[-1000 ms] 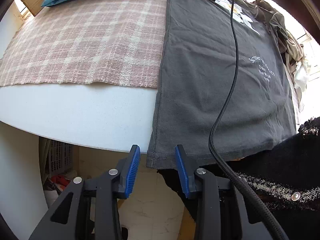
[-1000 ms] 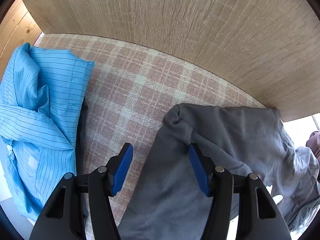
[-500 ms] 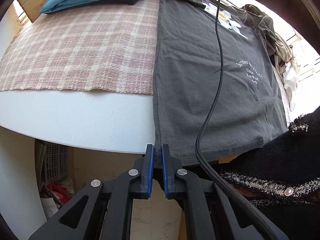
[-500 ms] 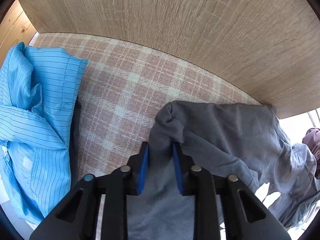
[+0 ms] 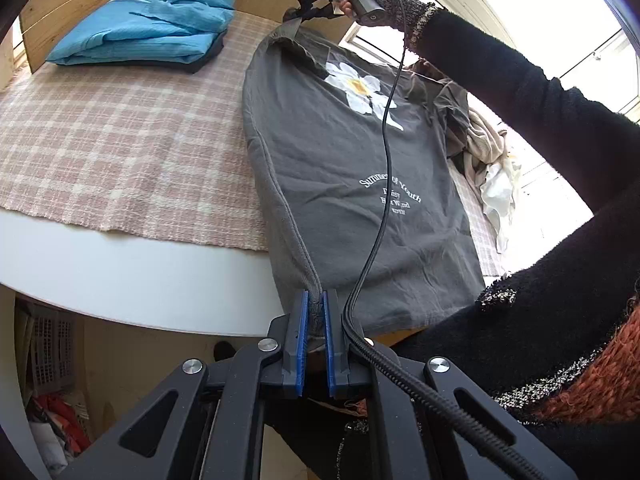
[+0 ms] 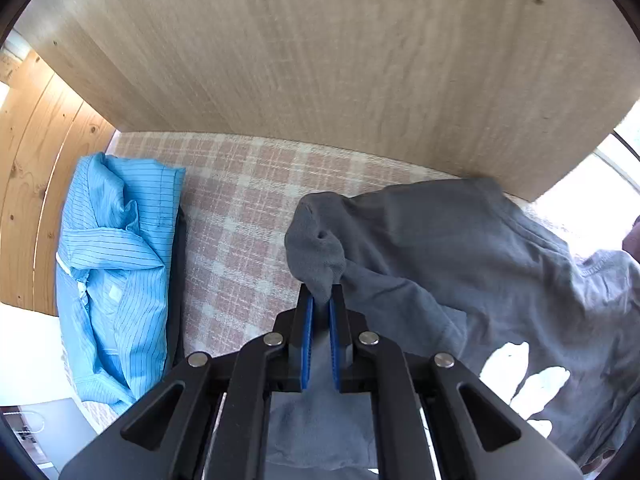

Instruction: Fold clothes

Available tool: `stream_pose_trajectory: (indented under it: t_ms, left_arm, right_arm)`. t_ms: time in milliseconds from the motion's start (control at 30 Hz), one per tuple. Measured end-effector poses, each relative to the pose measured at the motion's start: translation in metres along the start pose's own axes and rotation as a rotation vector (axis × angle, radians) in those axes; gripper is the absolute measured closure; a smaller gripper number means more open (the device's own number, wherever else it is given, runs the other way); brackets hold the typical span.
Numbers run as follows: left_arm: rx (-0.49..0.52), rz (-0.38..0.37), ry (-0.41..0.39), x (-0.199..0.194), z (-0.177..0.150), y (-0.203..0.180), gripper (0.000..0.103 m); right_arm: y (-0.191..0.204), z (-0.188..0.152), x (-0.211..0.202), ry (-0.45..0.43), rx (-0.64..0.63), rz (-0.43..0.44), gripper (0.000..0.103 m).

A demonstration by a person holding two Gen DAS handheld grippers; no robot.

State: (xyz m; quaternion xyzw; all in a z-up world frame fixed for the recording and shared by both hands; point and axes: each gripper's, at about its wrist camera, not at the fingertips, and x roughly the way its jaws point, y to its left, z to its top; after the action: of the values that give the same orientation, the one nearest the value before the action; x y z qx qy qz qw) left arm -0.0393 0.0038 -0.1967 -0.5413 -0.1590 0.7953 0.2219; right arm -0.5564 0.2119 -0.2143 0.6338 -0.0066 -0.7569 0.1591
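Note:
A dark grey T-shirt [image 5: 352, 152] with a white flower print lies lengthwise on the checked blanket [image 5: 112, 128]. My left gripper [image 5: 315, 294] is shut on the corner of its hem at the table's near edge, and that edge is lifted taut. At the far end, my right gripper [image 5: 298, 12] holds the shoulder corner up off the blanket. In the right wrist view the right gripper [image 6: 321, 294] has its jaws closing tight on a bunched fold of the grey T-shirt [image 6: 460, 248], with both pads pressing the cloth.
A folded blue striped shirt [image 5: 148, 32] [image 6: 112, 264] sits on a dark garment at the blanket's far left. A pile of unfolded clothes [image 5: 488, 152] lies right of the T-shirt. A wooden wall [image 6: 340, 60] backs the table. A black cable [image 5: 384, 152] hangs over the shirt.
Both grippers went from open to shut on the T-shirt, the left on the hem corner and the right on the shoulder. Both then rose, lifting the shirt's left edge off the blanket.

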Motion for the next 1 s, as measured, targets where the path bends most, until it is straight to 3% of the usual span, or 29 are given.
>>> stream_pose_trajectory:
  t_ms: [333,467,667,900,1000]
  left_arm:
    - [0.196,-0.124,0.12,0.048,-0.012,-0.092,0.096]
    - [0.235,-0.146,0.194,0.083,-0.017,-0.108,0.096]
    - [0.245,-0.194,0.258,0.113,-0.019,-0.113,0.096]
    - [0.259,-0.17,0.308,0.129,-0.027,-0.107,0.096]
    - [0.248,-0.17,0.343,0.135,-0.03,-0.105,0.096]
  right_arm:
    - [-0.118,-0.029,-0.021,-0.039,0.115,-0.029,0.096]
    - [-0.14,-0.037,0.005,-0.017,0.147,-0.059,0.096]
    - [-0.16,-0.045,0.026,0.008,0.174,-0.057,0.096]
    - [-0.158,-0.043,0.031,0.003,0.162,-0.077,0.096]
    - [-0.152,-0.043,0.031,0.021,0.109,-0.131,0.095]
